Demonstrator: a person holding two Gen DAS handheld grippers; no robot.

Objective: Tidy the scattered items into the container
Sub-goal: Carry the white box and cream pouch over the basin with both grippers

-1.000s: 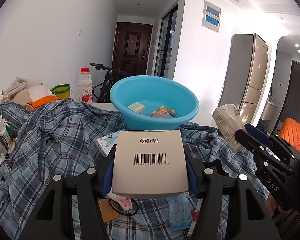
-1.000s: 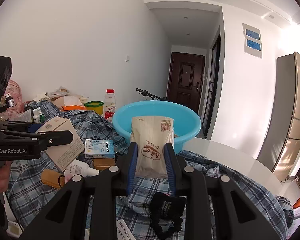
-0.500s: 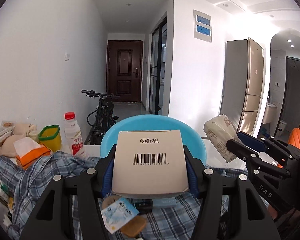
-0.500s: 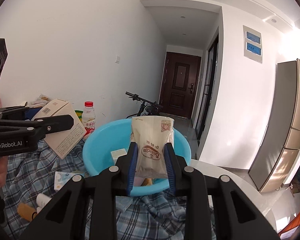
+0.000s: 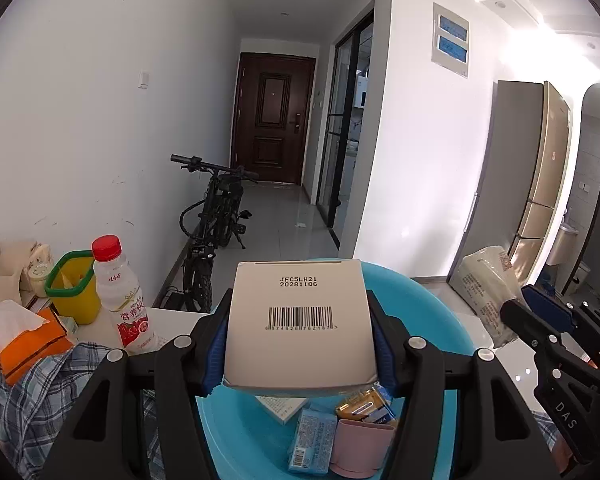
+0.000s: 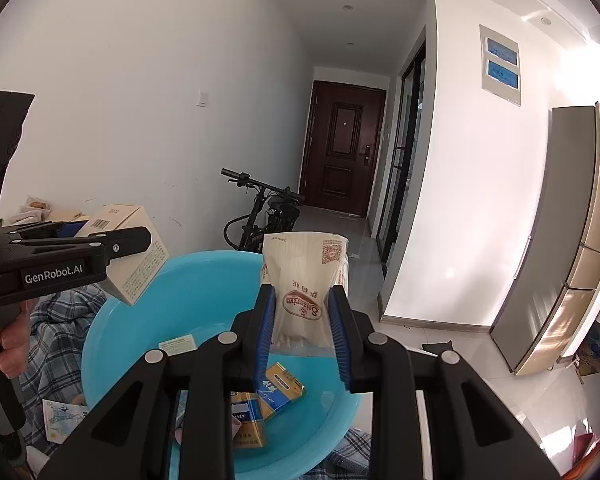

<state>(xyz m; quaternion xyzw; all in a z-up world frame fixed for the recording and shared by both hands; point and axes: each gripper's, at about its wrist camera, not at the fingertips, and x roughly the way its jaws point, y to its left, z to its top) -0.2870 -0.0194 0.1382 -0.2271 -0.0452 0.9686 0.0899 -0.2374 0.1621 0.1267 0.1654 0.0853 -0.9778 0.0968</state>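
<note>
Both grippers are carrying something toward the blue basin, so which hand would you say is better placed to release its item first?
Probably the left. Its gripper holds the white box right above the blue basin and its contents. The right gripper, shut on the snack bag, hangs over the basin too, nearer its rim.

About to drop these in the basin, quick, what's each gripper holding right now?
Left gripper: shut on the beige box.
Right gripper: shut on the snack packet.

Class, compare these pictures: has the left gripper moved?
Yes. The left gripper, holding the barcoded box, advanced toward the blue basin, now above it.
</note>
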